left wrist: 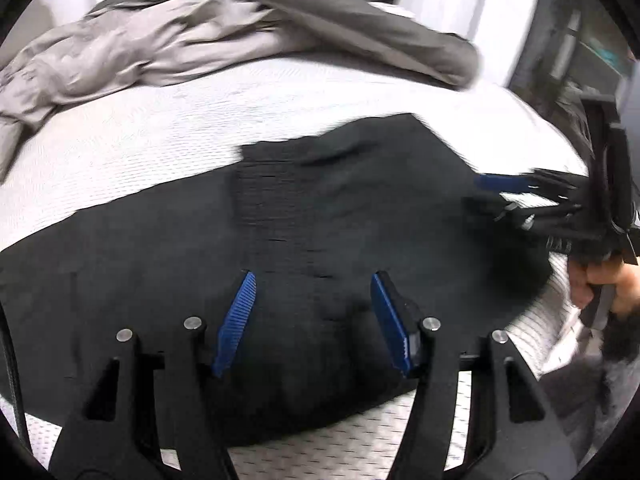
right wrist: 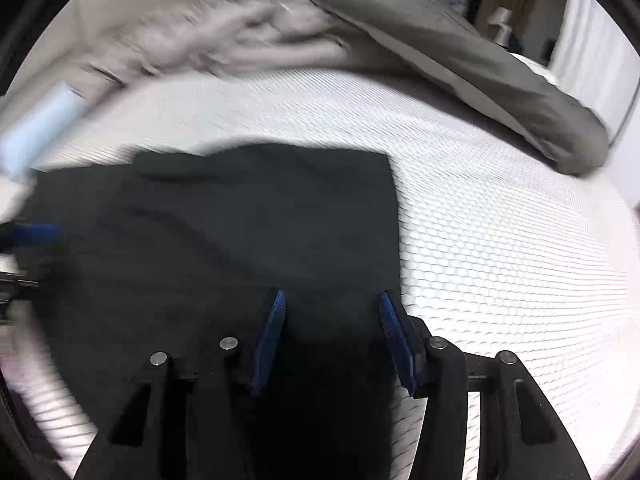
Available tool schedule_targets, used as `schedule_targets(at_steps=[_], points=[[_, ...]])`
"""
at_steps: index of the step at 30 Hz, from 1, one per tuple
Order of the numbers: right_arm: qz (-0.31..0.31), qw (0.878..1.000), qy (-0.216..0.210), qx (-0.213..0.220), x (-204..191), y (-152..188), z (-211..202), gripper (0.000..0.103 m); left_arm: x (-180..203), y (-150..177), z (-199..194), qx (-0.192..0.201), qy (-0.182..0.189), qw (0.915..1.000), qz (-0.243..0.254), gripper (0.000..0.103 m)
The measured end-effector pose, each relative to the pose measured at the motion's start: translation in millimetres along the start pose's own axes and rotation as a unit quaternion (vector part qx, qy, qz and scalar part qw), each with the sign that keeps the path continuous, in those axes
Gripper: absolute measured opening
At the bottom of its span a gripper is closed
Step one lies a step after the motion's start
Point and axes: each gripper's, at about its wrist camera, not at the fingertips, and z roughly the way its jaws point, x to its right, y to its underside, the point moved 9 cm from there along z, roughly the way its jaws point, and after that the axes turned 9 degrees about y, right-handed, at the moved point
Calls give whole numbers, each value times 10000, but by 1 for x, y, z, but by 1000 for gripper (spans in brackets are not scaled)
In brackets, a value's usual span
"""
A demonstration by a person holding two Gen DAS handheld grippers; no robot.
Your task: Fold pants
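Left gripper [left wrist: 314, 322], right gripper [right wrist: 330, 340]: both spread, pinching nothing, over black pants [left wrist: 340, 208] lying mid-mattress [left wrist: 160, 132]. Risk, I judge: careless pinch gathers one layer only, skewing the fold.

Setting: a bedroom in a home. Evidence: bed with white textured mattress cover [right wrist: 500, 208]; crumpled grey bedding [left wrist: 132, 52] heaped at the far side; grey pillow [right wrist: 460, 64] lying at the bed's edge; white curtain [left wrist: 460, 8] hanging behind; dim furniture beyond, indistinct.
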Motion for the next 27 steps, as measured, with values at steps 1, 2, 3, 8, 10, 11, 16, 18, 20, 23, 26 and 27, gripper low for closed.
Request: schedule_targets(at_steps=[1, 2, 3, 8, 10, 11, 16, 18, 20, 23, 26, 27], points=[[-208, 9996, -209, 0, -19, 3, -5, 52, 11, 5, 8, -154, 126, 9997, 146, 56], [-339, 9992, -205, -20, -28, 7, -4, 52, 20, 11, 18, -328, 193, 9988, 311, 56], [-502, 9986, -160, -93, -38, 12, 0, 52, 23, 17, 28, -491, 65, 9975, 496, 56], [-881, 9947, 410, -351, -17, 37, 12, 59, 19, 31, 28, -653, 84, 9951, 734, 57], [-515, 9965, 513, -405, 18, 46, 6, 60, 12, 33, 21, -637, 145, 9955, 690, 57], [-344, 9966, 621, -415, 36, 51, 4, 63, 11, 34, 14, -596, 172, 9958, 673, 57], [1228, 9883, -906, -72, 80, 57, -27, 68, -18, 25, -30, 13, 210, 9998, 60, 57], [1578, 9795, -1256, -16, 83, 53, -27, 68, -40, 18, -37, 197, -13, 9994, -288, 57], [1994, 9637, -1754, -289, 81, 57, -8, 64, -66, 12, -44, 389, -134, 9958, -812, 57], [2337, 9475, -2072, -683, 72, 55, 26, 25, -101, 11, -51, 573, -251, 9868, -1491, 57], [2068, 9594, -1900, -256, 66, 33, 10, 10, -119, 23, -66, 679, -318, 9803, -1828, 57], [1969, 9628, -1851, -97, 65, 18, 5, 10, -124, 26, -69, 697, -353, 9794, -1862, 57]])
